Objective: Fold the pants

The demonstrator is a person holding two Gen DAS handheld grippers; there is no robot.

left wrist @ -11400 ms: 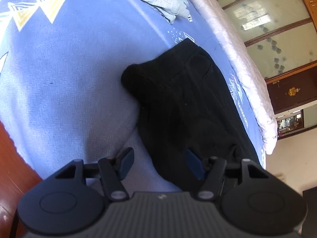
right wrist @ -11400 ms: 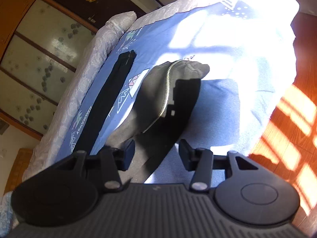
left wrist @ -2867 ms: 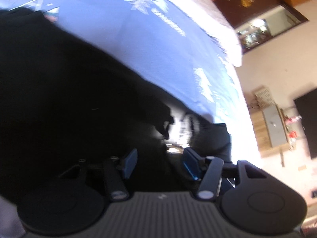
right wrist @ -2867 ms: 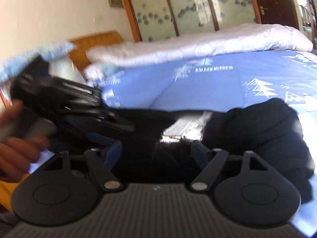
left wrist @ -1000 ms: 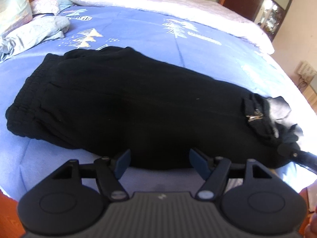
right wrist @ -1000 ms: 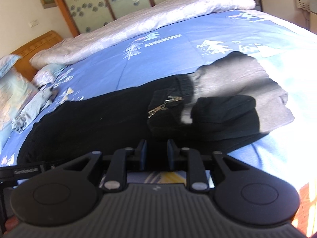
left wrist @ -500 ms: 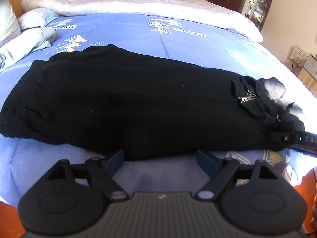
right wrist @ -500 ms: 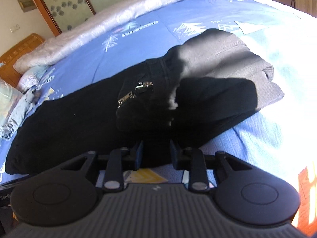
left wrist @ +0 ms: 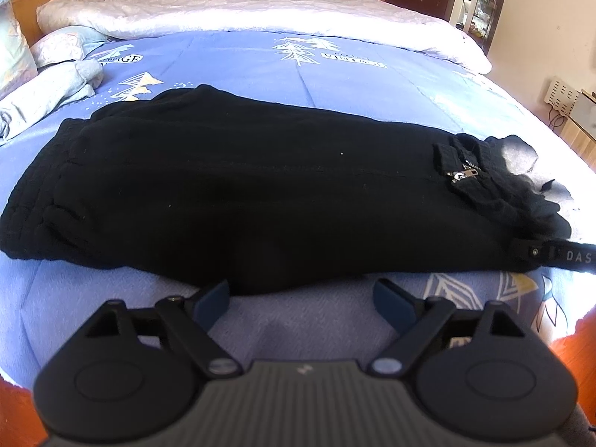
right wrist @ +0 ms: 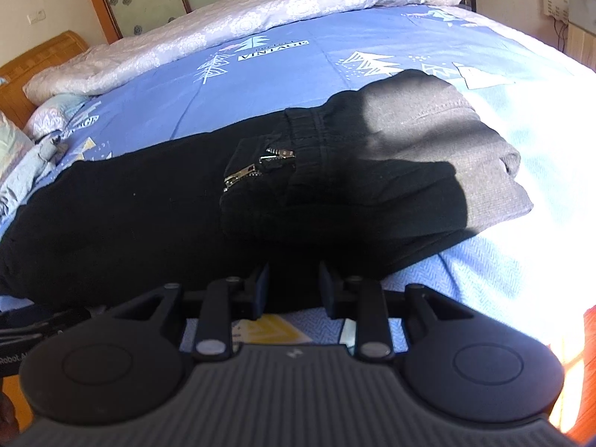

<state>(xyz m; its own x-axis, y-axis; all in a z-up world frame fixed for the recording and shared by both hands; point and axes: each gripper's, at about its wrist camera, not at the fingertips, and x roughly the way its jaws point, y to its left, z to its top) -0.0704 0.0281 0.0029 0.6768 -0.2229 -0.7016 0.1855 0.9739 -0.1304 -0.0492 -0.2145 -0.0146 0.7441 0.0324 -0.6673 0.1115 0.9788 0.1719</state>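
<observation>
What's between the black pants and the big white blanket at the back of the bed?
Only bare blue bedspread with tree prints lies between the black pants and the white blanket, seen in the left wrist view.

Blue bedsheet (right wrist: pixel 260 85) print reads "VINTAGE", upper centre of both views. Right gripper's side (left wrist: pixel 558 255), right edge of left view, reads "DAS", cut off. Left gripper's side (right wrist: pixel 22 350), lower left of right view: "Robot".

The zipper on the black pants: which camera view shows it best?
The right wrist view. There the zipper is near the centre, and its metal teeth and pull are clear on the black pants. In the left wrist view, the zipper is small, near the right edge.
</observation>
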